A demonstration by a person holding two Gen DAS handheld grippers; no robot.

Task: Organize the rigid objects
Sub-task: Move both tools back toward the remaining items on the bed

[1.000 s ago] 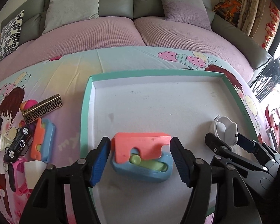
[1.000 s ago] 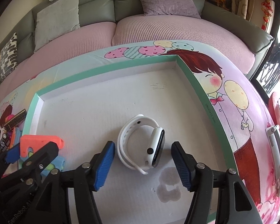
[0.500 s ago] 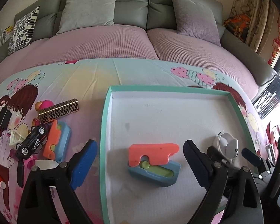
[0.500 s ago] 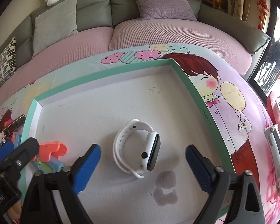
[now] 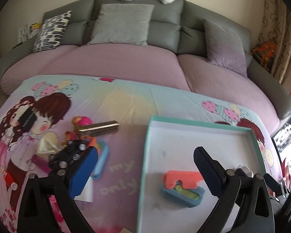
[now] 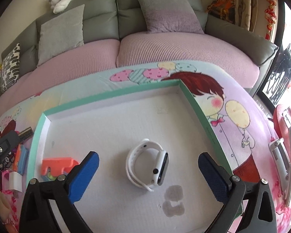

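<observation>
A white tray with a green rim (image 5: 145, 155) lies on a cartoon-print cloth. On its floor rests an orange and blue toy (image 5: 181, 184), which also shows in the right wrist view as the orange toy (image 6: 56, 165). My left gripper (image 5: 145, 166) hangs above the tray's left rim; its jaws are opening and grip nothing, with the toy low beside the right finger. A white smartwatch (image 6: 147, 165) lies on the tray floor (image 6: 110, 120). My right gripper (image 6: 148, 156) is open above it, its pads well clear on both sides.
Left of the tray is a cluster of loose items: a black toy car (image 5: 67, 155), a patterned box (image 5: 100, 129), another orange and blue toy (image 5: 101, 153) and a small black box (image 5: 27, 119). A pink and grey sofa (image 5: 126, 68) runs behind.
Both grippers opened wide, the left off the orange and blue toy, the right off the watch. The left one pulled back, rose and swung left toward the tray's rim; the right lifted slightly.
</observation>
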